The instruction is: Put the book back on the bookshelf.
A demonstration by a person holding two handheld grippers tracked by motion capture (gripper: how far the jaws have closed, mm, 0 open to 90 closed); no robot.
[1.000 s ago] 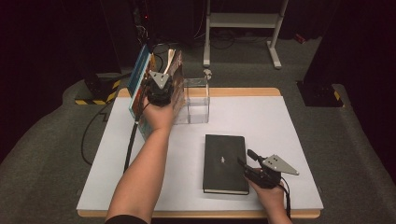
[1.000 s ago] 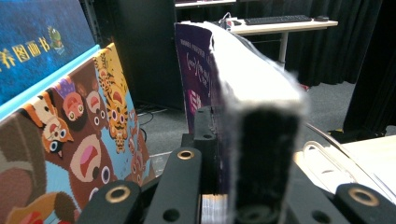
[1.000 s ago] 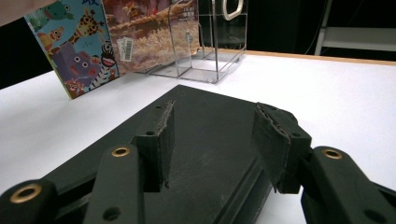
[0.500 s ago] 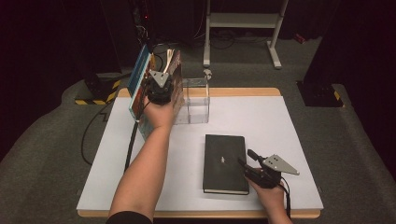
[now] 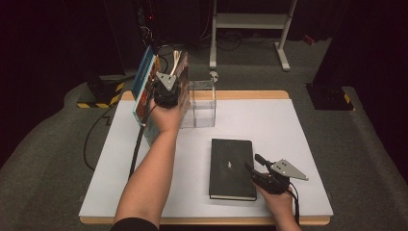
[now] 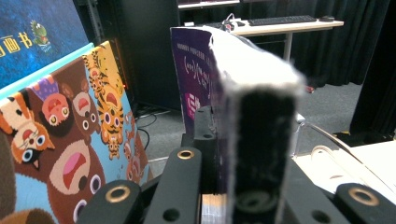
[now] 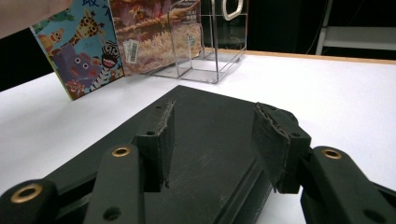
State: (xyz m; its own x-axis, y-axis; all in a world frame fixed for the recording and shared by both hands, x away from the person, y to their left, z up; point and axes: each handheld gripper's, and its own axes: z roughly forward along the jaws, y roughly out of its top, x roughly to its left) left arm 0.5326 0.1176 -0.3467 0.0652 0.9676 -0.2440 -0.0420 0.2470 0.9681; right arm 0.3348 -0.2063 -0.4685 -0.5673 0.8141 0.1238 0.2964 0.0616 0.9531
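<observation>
left gripper view shows the left claw clamping a purple book; right claw open over black notebook.

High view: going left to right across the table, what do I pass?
Picture books leaning at the table's left, then the left gripper shut on a purple-covered book, clear acrylic holder, black notebook, right gripper at the notebook's right edge.

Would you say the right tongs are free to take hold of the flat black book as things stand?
Probably yes: the right tongs sit open at the flat black book's near right edge, with nothing between them.
</observation>
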